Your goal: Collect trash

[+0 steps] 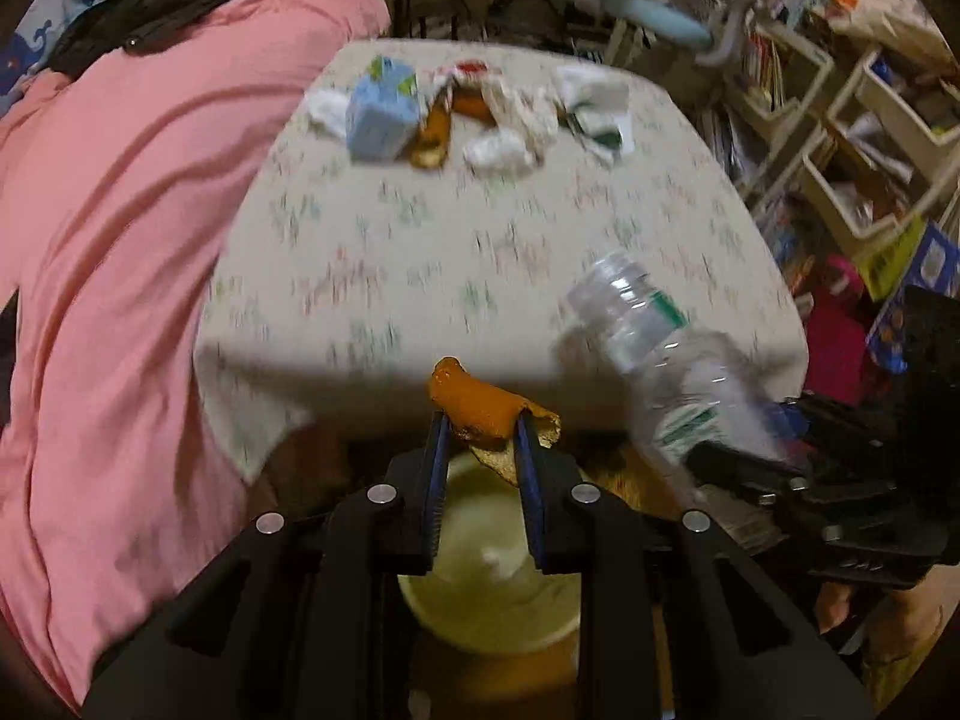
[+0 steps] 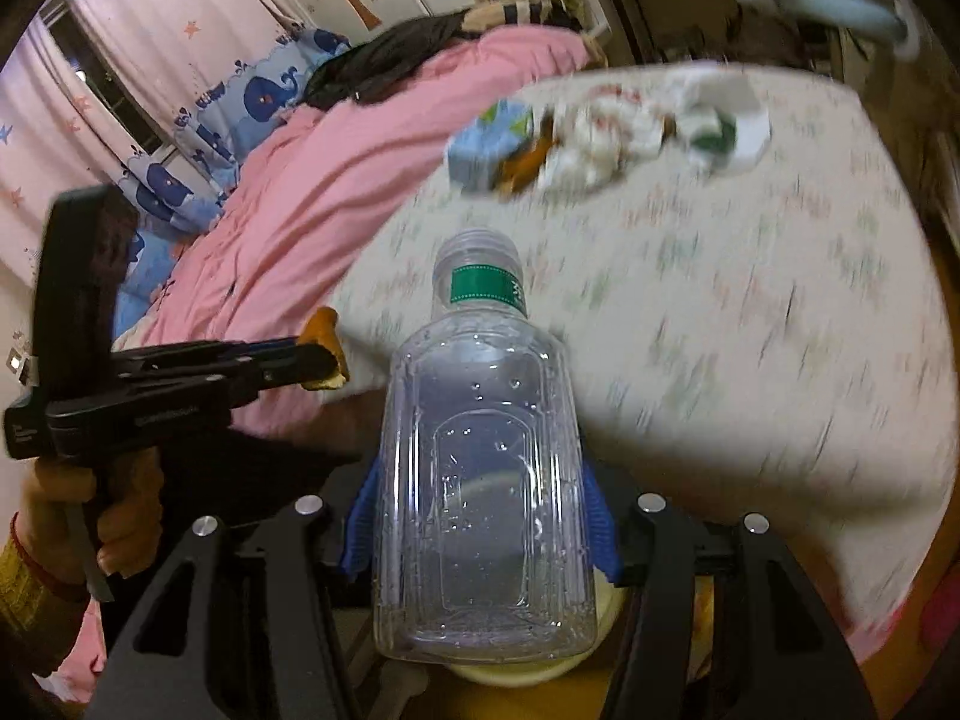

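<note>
My left gripper (image 1: pixel 480 420) is shut on an orange peel (image 1: pixel 480 405) and holds it past the table's near edge, above a pale yellow bin (image 1: pixel 492 600). My right gripper (image 2: pixel 480 510) is shut on a clear empty plastic bottle (image 2: pixel 480 480) with a green neck band; the bin's rim (image 2: pixel 510 672) shows under it. The bottle (image 1: pixel 660 354) and right gripper (image 1: pixel 750 468) show at the right of the left wrist view. The left gripper (image 2: pixel 318 360) with the peel (image 2: pixel 327 348) shows at the left of the right wrist view. More trash lies at the table's far end: a blue carton (image 1: pixel 381 114), orange peel (image 1: pixel 432 135), crumpled tissues (image 1: pixel 510 126), a white-green wrapper (image 1: pixel 600 108).
The table (image 1: pixel 480 252) has a pale patterned cloth. A bed with a pink duvet (image 1: pixel 120 240) runs along its left side. Cluttered shelves and bins (image 1: pixel 840 120) stand to the right. A light blue chair (image 1: pixel 648 6) is behind the table.
</note>
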A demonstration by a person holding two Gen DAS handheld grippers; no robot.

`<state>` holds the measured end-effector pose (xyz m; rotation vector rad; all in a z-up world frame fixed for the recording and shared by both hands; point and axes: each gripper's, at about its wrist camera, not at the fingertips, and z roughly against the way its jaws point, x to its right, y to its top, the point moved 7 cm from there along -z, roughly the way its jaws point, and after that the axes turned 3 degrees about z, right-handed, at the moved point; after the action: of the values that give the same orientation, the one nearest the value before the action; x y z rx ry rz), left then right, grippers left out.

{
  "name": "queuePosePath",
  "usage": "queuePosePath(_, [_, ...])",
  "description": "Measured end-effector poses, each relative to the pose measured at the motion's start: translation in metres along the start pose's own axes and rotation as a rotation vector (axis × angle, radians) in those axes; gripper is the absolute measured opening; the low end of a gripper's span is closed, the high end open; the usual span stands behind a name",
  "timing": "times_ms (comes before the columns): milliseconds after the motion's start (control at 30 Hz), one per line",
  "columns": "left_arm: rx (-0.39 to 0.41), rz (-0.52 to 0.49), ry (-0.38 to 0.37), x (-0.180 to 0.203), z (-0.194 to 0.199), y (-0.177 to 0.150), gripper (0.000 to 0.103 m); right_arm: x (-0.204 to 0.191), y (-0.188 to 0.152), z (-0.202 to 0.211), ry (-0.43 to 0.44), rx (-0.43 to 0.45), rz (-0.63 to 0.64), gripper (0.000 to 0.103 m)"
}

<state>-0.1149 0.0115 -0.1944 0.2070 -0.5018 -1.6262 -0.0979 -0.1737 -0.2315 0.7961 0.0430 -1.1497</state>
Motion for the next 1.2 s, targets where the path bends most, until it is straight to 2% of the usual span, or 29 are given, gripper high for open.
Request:
queuePosePath(100, [-0.034,-0.02,0.013,0.007,0.002,-0.026,0.021,-0.011,-0.028,-0.011,-0.009,-0.049,-0.012,0.055])
queuePosePath(233, [-0.105,-0.049,0.031,0.018,-0.01,-0.06,0.021,-0.02,-0.048,-0.025,-0.022,-0.116,0.016,0.056])
queuePosePath(300, [-0.153,-0.052,0.047,0.018,-0.019,-0.075,0.021,-0.021,-0.053,-0.03,-0.073,-0.139,0.042,0.058])
queuePosePath(367, [-0.174,-0.045,0.064,0.014,-0.021,-0.083,0.025,-0.02,-0.049,-0.026,-0.139,-0.137,0.086,0.065])
queuePosePath(433, [-0.167,-0.043,0.077,0.01,-0.018,-0.083,0.041,-0.018,-0.042,-0.019,-0.212,-0.116,0.133,0.074])
queuePosePath(467, [-0.145,-0.043,0.089,0.007,-0.013,-0.079,0.047,-0.017,-0.037,-0.014,-0.262,-0.1,0.161,0.075])
queuePosePath(533, [-0.072,-0.038,0.109,0.003,0.001,-0.068,0.066,-0.015,-0.029,-0.004,-0.33,-0.068,0.196,0.077])
queuePosePath(567, [-0.02,-0.035,0.127,0.001,0.01,-0.059,0.068,-0.014,-0.02,0.004,-0.375,-0.041,0.219,0.078])
queuePosePath(633, [0.081,-0.028,0.171,-0.003,0.027,-0.04,0.079,-0.011,-0.009,0.015,-0.435,0.006,0.245,0.084])
queuePosePath(733, [0.237,0.007,0.231,-0.011,0.052,-0.008,0.089,-0.008,0.011,0.04,-0.517,0.095,0.287,0.088])
queuePosePath(833, [0.366,0.057,0.265,-0.018,0.073,0.027,0.095,-0.003,0.036,0.064,-0.591,0.187,0.309,0.093])
queuePosePath(900, [0.441,0.088,0.276,-0.021,0.081,0.051,0.096,-0.003,0.055,0.073,-0.612,0.241,0.307,0.094])
queuePosePath(1033, [0.513,0.114,0.277,-0.017,0.083,0.09,0.096,0.003,0.092,0.087,-0.634,0.335,0.281,0.096])
queuePosePath(1200, [0.576,0.108,0.288,-0.009,0.074,0.137,0.096,0.014,0.127,0.089,-0.644,0.4,0.248,0.096])
